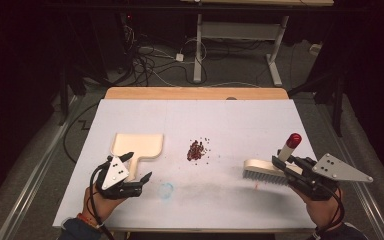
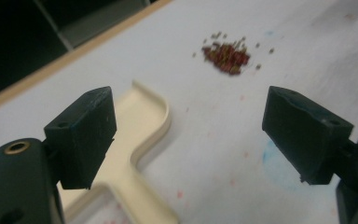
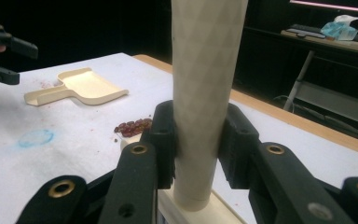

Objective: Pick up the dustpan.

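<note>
Two tools wait on the white-covered bench (image 1: 260, 120) for one sweeping job. My right gripper (image 3: 198, 140) has its fingers (image 3: 163, 135) pinched around the upright cream plastic handle of the red-capped hand brush (image 1: 275, 162), bristles down on the bench at the right, ready to push. My left gripper (image 1: 130, 170) hovers with fingers (image 2: 81, 135) spread wide astride the cream plastic dustpan's (image 1: 137, 146) handle, not yet gripping. Between them lies the small pile of dark red crumbs (image 1: 196, 150), near the pan's mouth.
</note>
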### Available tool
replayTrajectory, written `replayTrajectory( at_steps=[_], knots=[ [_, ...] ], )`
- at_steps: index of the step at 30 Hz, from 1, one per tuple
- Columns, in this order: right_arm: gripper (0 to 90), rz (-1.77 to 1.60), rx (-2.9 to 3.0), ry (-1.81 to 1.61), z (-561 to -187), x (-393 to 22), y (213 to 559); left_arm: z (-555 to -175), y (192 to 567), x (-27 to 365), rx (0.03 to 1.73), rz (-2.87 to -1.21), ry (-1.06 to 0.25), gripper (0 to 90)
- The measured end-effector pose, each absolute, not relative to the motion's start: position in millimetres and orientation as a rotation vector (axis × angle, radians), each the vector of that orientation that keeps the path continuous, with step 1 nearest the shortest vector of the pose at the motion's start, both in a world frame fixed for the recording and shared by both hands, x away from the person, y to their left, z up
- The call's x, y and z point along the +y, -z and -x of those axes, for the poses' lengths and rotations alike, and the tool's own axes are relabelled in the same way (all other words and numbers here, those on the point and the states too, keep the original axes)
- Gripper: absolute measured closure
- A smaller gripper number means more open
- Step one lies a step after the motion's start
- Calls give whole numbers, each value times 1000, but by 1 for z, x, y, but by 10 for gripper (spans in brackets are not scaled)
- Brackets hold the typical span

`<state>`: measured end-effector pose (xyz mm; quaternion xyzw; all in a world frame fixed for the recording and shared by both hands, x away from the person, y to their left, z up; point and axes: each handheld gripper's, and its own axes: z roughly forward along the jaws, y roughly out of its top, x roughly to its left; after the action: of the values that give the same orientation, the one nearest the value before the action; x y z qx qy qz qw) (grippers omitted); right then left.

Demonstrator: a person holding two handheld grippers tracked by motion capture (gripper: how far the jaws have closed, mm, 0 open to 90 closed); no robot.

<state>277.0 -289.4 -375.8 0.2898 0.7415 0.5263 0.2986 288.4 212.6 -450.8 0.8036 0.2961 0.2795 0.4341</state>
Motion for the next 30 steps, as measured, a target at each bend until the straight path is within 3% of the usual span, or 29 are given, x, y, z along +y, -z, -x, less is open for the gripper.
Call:
replayTrajectory(
  at_steps=[3,24,30],
  knots=[
    [704,-776,1978,-1400,-278,-290,378,-290,465,222,820,-2022,-641,176],
    [704,-735,1994,-1398,-291,-284,377,-279,463,234,931,-2119,-714,188],
    [703,-727,1977,-1395,-290,-284,376,-309,468,232,1146,-2171,-564,199]
  ],
)
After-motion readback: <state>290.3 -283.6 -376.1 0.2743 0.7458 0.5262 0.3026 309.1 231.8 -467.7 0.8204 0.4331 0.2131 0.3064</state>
